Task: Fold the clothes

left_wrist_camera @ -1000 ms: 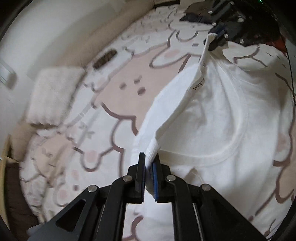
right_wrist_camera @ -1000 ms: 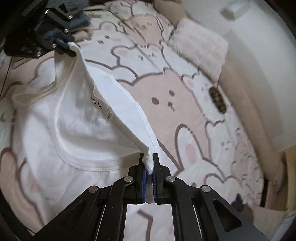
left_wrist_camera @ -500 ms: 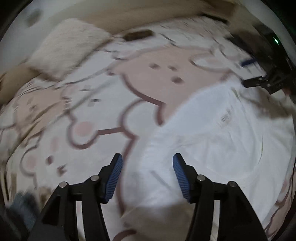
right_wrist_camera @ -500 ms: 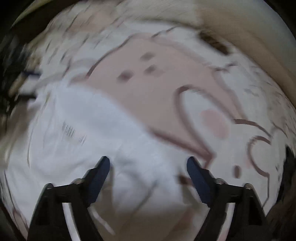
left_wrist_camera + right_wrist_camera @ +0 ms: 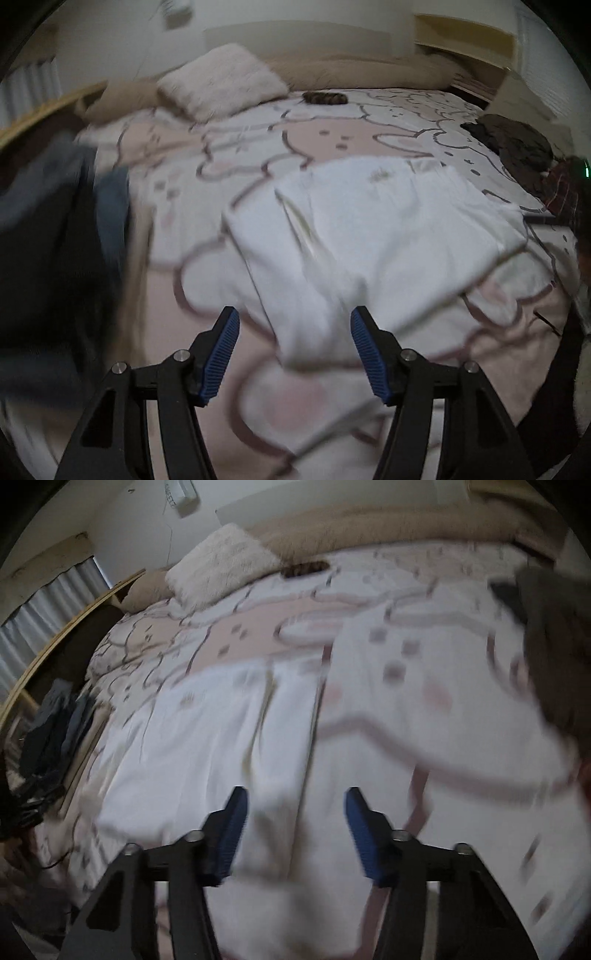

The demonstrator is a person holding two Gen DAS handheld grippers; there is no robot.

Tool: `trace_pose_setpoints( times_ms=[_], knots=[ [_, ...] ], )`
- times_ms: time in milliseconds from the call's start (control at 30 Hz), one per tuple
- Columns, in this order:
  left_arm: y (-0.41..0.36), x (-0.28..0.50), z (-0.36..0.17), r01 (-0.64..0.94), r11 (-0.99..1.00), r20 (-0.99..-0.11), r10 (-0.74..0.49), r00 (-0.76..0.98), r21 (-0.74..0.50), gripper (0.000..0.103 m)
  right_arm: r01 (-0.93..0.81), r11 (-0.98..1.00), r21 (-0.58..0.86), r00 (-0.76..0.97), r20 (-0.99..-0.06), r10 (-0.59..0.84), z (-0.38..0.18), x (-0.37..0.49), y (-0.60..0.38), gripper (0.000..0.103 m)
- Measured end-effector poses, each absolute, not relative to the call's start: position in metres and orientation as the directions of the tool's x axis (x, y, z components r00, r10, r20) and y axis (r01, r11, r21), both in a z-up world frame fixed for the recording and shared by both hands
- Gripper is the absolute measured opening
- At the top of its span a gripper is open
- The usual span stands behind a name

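Observation:
A white shirt (image 5: pixel 373 236) lies folded on the bed's pink bear-print cover, its near end between and just beyond my left gripper (image 5: pixel 294 352), which is open and holds nothing. In the right wrist view the same white shirt (image 5: pixel 207 738) spreads to the left of centre, and my right gripper (image 5: pixel 294 834) stands open above its near right edge, empty. Both views are blurred by motion.
A fluffy white pillow (image 5: pixel 221 79) and a beige bolster (image 5: pixel 354 70) lie at the head of the bed. Dark clothes (image 5: pixel 517 140) are piled at the right side, blue-grey clothes (image 5: pixel 55 206) at the left edge. A small dark striped object (image 5: pixel 325 98) lies near the pillow.
Both grippers let go of the shirt's collar corners and opened. They pulled back and tilted up, and the shirt now lies flat and folded on the bed.

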State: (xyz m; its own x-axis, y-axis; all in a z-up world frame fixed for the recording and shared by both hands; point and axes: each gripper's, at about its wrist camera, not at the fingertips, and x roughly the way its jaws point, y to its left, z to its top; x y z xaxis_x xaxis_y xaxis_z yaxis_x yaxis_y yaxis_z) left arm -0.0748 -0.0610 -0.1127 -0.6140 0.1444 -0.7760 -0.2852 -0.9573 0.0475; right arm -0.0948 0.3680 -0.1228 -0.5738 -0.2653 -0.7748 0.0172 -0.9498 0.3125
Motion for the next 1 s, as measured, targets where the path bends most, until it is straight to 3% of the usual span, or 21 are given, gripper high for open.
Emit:
trace_pose_setpoints(
  times_ms=[100,167,233,367,533,733,867,1000],
  knots=[
    [-0.054,-0.05,-0.124,-0.243,-0.969,-0.769,0.12,-0.628,0.047,0.062,0.035,-0.946,0.322,-0.549,-0.784,-0.288,-0.149,-0.079,0.356,0.043],
    [-0.05,-0.044,-0.127,-0.23,-0.971,-0.759,0.1,-0.643,0.066,0.062,0.049,-0.944,0.325,-0.579,-0.761,-0.292,-0.151,-0.076,0.352,0.031],
    [-0.045,-0.042,-0.132,-0.221,-0.971,-0.749,0.081,-0.658,0.088,0.062,0.051,-0.934,0.354,-0.583,-0.749,-0.316,-0.149,-0.078,0.354,0.011],
    [-0.036,-0.038,-0.141,-0.201,-0.97,-0.726,0.043,-0.686,0.133,0.062,0.071,-0.95,0.304,-0.632,-0.724,-0.278,-0.131,-0.076,0.356,0.009],
    [-0.03,-0.042,-0.155,-0.174,-0.969,-0.698,0.002,-0.716,0.176,0.062,0.006,-0.945,0.326,-0.605,-0.751,-0.264,-0.151,-0.082,0.37,0.009],
    [-0.046,-0.053,-0.154,-0.137,-0.984,-0.698,0.016,-0.716,0.118,0.061,-0.018,-0.916,0.401,-0.616,-0.726,-0.306,-0.169,-0.078,0.379,0.009],
    [-0.052,-0.054,-0.144,-0.164,-0.985,-0.692,0.077,-0.718,0.061,0.052,-0.021,-0.899,0.437,-0.62,-0.711,-0.331,-0.173,-0.079,0.383,0.009],
    [-0.048,-0.064,-0.148,-0.214,-0.975,-0.732,0.102,-0.674,0.061,0.03,-0.02,-0.898,0.439,-0.624,-0.708,-0.333,-0.174,-0.078,0.383,0.009]
  ],
)
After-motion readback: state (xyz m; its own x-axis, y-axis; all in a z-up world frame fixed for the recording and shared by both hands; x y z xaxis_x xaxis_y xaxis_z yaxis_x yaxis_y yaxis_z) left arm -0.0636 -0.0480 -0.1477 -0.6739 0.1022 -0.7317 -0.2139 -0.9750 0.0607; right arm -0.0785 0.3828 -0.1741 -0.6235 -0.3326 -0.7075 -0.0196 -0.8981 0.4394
